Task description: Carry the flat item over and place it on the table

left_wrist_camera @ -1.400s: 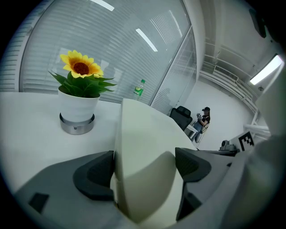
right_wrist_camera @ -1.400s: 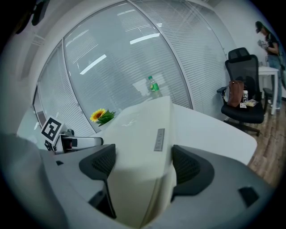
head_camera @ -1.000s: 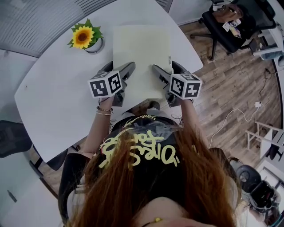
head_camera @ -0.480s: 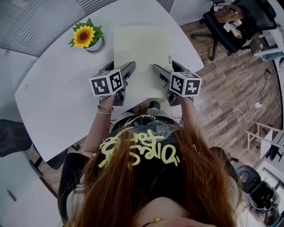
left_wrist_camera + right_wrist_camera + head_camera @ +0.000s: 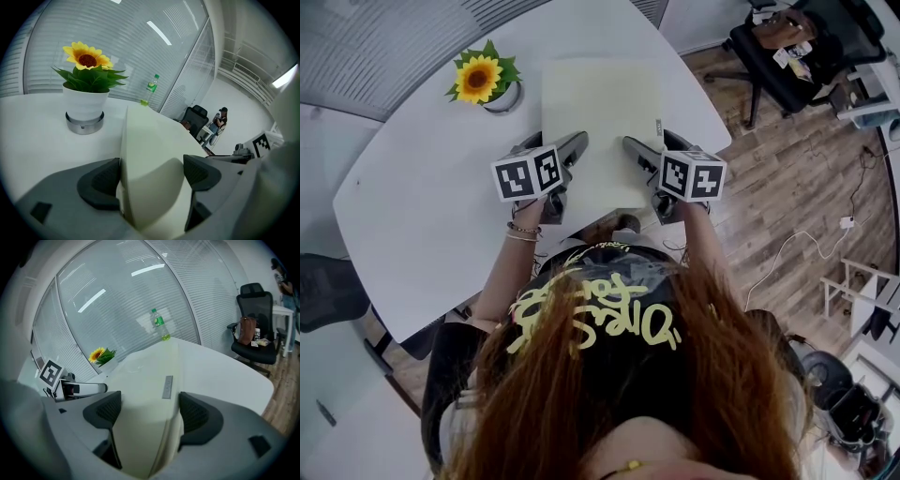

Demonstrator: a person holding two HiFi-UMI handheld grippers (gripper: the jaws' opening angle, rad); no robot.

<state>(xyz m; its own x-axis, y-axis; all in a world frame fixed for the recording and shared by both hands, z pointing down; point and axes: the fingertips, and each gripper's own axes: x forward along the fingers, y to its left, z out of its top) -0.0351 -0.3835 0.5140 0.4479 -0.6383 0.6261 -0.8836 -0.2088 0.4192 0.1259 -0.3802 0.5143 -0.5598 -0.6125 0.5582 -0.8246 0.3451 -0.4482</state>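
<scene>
over the white rounded table (image 5: pixel 422 216), just beside the potted yellow sunflower (image 5: pixel 478 80), the pale cream flat rectangular pad (image 5: pixel 600 112) is held by its near edge, with the left gripper (image 5: pixel 570 150) and right gripper (image 5: pixel 636 150) both clenched on it (one per side). this looks like the placing step; next, lower the pad flat and let go.

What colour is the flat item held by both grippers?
Plain pale cream; the flat item shows best in the head view.
</scene>
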